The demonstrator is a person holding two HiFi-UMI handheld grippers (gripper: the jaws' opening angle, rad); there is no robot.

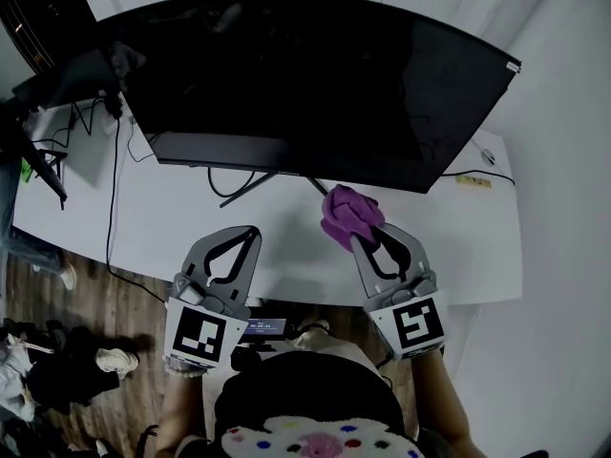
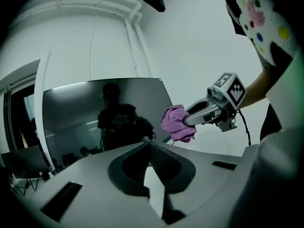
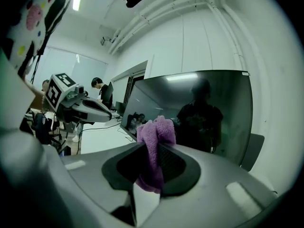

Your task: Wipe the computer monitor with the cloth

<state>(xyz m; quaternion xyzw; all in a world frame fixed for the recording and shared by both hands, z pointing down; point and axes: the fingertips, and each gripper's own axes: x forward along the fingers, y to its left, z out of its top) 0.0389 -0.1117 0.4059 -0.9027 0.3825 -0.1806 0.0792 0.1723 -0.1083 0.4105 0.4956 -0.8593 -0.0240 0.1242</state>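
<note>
A large dark computer monitor (image 1: 315, 74) stands on the white desk (image 1: 143, 227), its screen off. My right gripper (image 1: 368, 229) is shut on a bunched purple cloth (image 1: 346, 214), held just below the monitor's lower edge, right of its stand. The cloth (image 3: 156, 141) hangs pinched between the jaws, with the monitor (image 3: 209, 113) beyond. My left gripper (image 1: 250, 232) is shut with nothing in it, hovering over the desk to the left of the right one. The left gripper view shows the cloth (image 2: 176, 123) and the right gripper (image 2: 192, 118) before the monitor (image 2: 99, 113).
The monitor's stand legs (image 1: 250, 189) and black cables (image 1: 113, 198) lie on the desk under the screen. A laptop (image 1: 67, 79) sits at the far left. A small yellow item (image 1: 473, 181) lies at the right. Wooden floor with shoes (image 1: 115, 361) is at left.
</note>
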